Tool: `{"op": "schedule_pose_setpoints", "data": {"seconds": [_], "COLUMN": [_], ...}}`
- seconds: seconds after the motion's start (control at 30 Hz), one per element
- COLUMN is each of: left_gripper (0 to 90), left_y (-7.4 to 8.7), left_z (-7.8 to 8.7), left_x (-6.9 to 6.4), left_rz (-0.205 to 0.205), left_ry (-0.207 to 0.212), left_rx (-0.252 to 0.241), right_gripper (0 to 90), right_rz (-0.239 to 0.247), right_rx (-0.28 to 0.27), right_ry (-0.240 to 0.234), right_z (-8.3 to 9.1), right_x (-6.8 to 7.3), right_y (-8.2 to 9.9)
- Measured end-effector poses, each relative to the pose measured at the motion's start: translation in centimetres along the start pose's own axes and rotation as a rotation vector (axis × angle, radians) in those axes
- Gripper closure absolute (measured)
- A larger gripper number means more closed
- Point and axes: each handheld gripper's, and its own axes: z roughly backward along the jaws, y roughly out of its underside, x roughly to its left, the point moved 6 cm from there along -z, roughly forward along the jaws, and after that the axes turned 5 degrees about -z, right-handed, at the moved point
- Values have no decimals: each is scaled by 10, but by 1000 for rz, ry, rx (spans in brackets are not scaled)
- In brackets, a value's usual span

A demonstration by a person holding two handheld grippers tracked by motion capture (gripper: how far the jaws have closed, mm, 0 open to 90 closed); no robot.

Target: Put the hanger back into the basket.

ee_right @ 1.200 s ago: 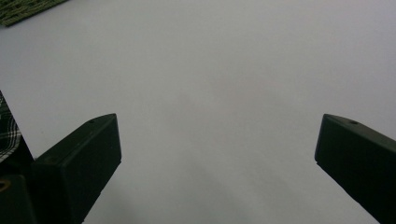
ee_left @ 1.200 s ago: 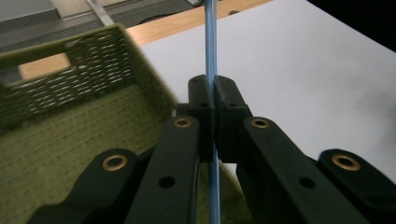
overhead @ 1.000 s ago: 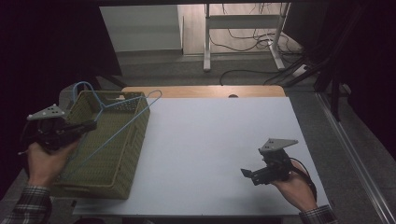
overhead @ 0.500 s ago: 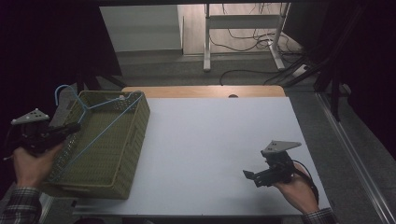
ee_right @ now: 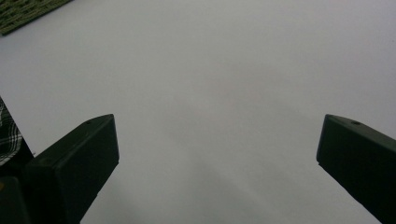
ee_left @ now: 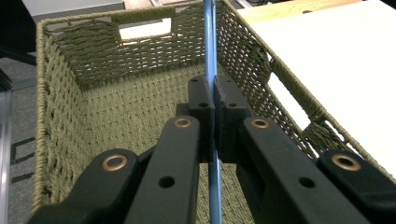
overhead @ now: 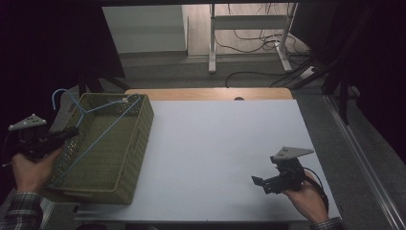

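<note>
Basket (overhead: pixel 125 158): woven olive wicker, rectangular | left hand-held gripper (ee_left: pixel 214 100): clenched on thin blue wire hanger (ee_left: pixel 209 42)

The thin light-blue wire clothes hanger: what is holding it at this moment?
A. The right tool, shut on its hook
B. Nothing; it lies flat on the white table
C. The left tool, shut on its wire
C: the left tool is clamped on the thin light-blue wire clothes hanger above the olive woven basket.
</note>
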Motion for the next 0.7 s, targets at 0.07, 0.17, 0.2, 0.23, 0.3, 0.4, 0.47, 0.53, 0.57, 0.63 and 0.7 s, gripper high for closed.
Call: {"op": "schedule_pose_setpoints", "data": {"seconds": [0.07,0.17,0.2,0.23,0.3,0.4,0.47,0.53,0.57,0.63,0.7], "left_gripper": [876,875,876,876,876,876,875,875,875,875,875], "left_y": [2,4,5,5,7,11,13,15,15,17,19], "left_z": [-5,-11,-14,-14,-18,-25,-30,-35,-35,-41,-43], "left_x": [0,0,0,0,1,2,2,1,1,1,1], "left_rz": [-6,-13,-10,-10,-2,8,10,11,11,16,17], "left_ry": [-3,-9,-9,-9,-11,-8,-8,-3,-3,3,2], "left_rx": [20,38,42,42,46,58,64,69,69,76,82], "right_gripper": [0,0,0,0,0,0,0,0,0,0,0], "right_rz": [-1,0,1,1,0,0,2,5,5,5,5], "right_rx": [3,5,5,5,8,13,14,15,15,16,16], "right_ry": [0,-3,-4,-4,-6,-7,-7,-9,-9,-9,-10], "right_z": [-1,-1,-1,-1,-2,-3,-3,-4,-4,-4,-4], "right_x": [0,1,1,1,1,1,1,2,2,2,2], "right_y": [1,1,1,1,1,2,2,2,2,2,2]}}
